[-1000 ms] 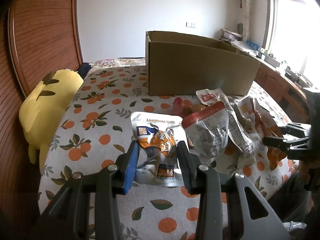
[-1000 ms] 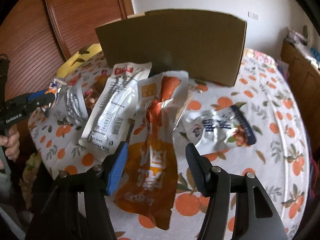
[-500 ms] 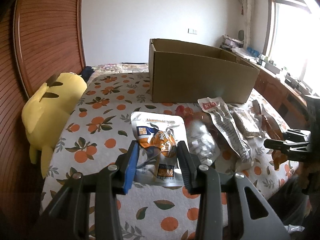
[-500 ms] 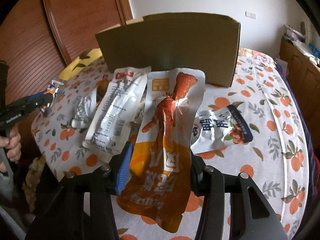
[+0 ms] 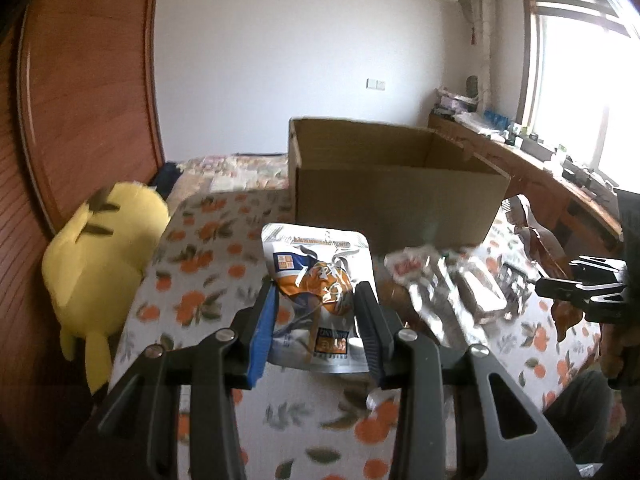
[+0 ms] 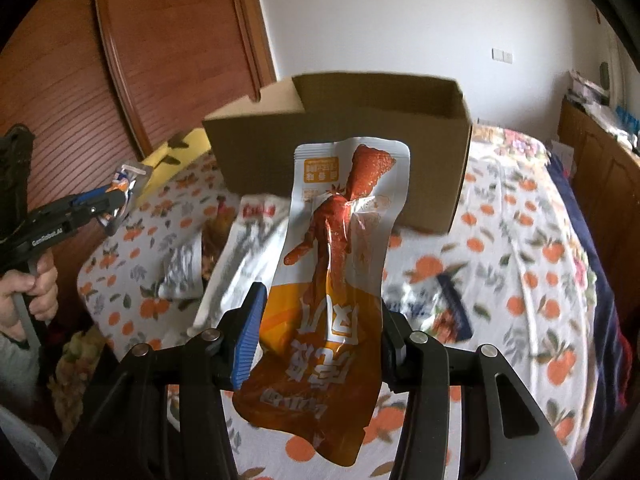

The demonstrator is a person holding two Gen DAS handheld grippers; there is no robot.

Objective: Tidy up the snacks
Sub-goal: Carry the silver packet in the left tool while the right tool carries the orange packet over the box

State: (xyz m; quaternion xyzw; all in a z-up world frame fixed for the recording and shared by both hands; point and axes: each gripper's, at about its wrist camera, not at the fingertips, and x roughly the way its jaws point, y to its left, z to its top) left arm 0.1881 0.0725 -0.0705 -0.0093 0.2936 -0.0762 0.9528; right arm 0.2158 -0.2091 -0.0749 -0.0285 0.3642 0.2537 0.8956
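Lifting: both grippers have come up off the bed since a second ago, each with a packet in its jaws; the box now sits lower in both views and its open top shows.
Right change: the right gripper [image 6: 316, 330] stood open around the orange packet [image 6: 340, 264] a second ago; now it is clenched on the packet's lower half, and the packet hangs clear of the cloth [image 6: 512, 264], its top edge against the box front.
Left change: the left gripper [image 5: 316, 320] keeps the same grasp on the silver pouch [image 5: 320, 280], which has risen with it and no longer lies flat.
Meaning: by my reading the pick-up of two snacks is done and the carry to the box [image 5: 396, 184] is under way; nothing lies in the part of the box that shows.
Left pose: tilted downward, aimed at the near wall of the box, pouch standing up between the fingers.
Right pose: tilted more steeply down, aimed at the box, packet upright and sagging a little to one side.
Hand: the person's hand [image 6: 28, 288] on the left gripper's handle shows in the right view.
Remaining snacks: a blurred pile [image 5: 452, 284] lies on the cloth between the grippers, in front of the box.
Aside: a yellow plush [image 5: 100, 264] lies at the bed's edge, well apart from the snacks.
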